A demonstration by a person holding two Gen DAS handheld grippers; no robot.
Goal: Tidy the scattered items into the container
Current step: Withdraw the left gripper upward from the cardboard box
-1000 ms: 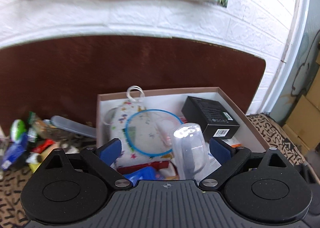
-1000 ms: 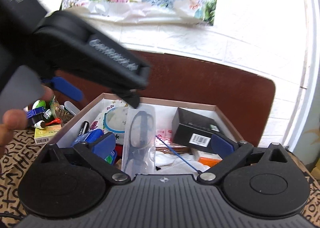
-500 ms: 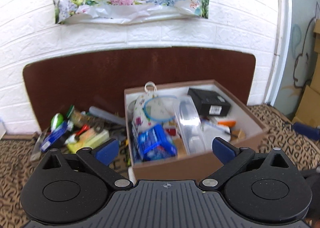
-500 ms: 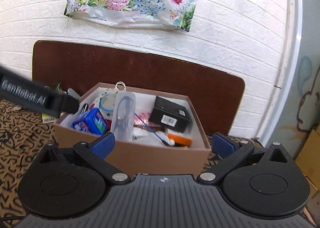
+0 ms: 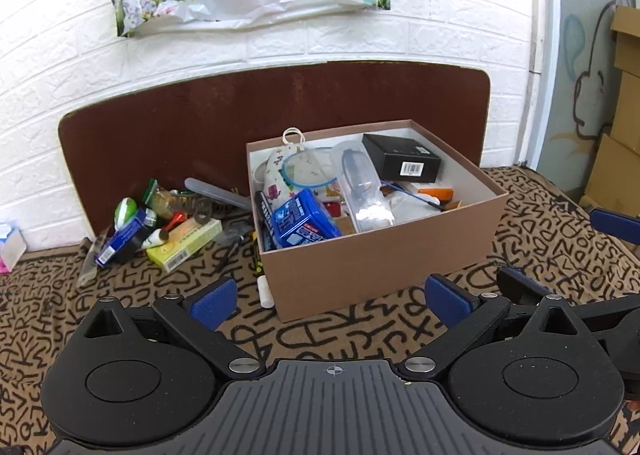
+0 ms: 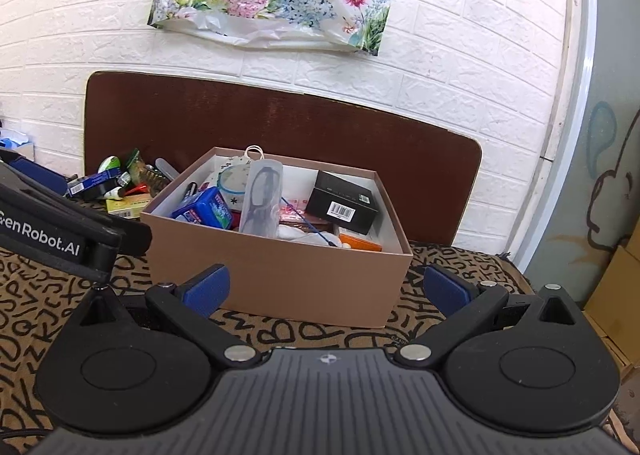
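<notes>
A brown cardboard box (image 5: pixel 384 255) (image 6: pixel 280 275) stands on the patterned cloth and holds a clear glasses case (image 5: pixel 360 187) (image 6: pixel 262 197), a black box (image 5: pixel 402 163), a blue packet (image 5: pixel 302 219) and a starry pouch (image 5: pixel 292 171). A pile of scattered items (image 5: pixel 160 219) (image 6: pixel 116 183) lies left of the box, with a yellow-green box (image 5: pixel 184 245) in it. My left gripper (image 5: pixel 332 301) is open and empty, in front of the box. My right gripper (image 6: pixel 326 289) is open and empty, in front of the box too.
A brown board (image 5: pixel 160 135) leans on the white brick wall behind. A small white tube (image 5: pixel 265 291) lies at the box's front left corner. Cardboard cartons (image 5: pixel 616 127) stand at the right. The left gripper's body (image 6: pixel 60 231) shows at the left of the right wrist view.
Both grippers have pulled back from over the box to well in front of it. The glasses case now lies in the box.
</notes>
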